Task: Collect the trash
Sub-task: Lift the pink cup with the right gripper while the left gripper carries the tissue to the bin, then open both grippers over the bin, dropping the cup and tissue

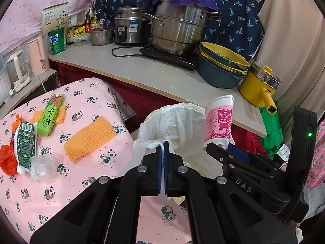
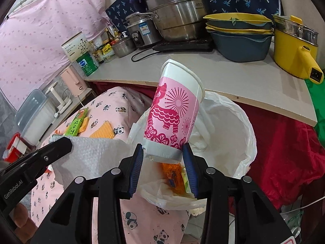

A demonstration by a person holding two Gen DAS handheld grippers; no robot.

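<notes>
Over the bag's (image 2: 239, 126) open mouth, the right gripper (image 2: 163, 154) clamps the paper cup's (image 2: 174, 109) base while the left gripper (image 1: 163, 145) pinches the rim; next, likely release the cup inside.

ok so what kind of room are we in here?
Most likely a small home kitchen corner. A worktop carries a big steel steamer pot, a rice cooker and sauce bottles, with a pink kettle off to one side. A bag-lined bin sits below.

One cup (image 2: 174, 109), two sponges (image 1: 90, 138) (orange)
</notes>
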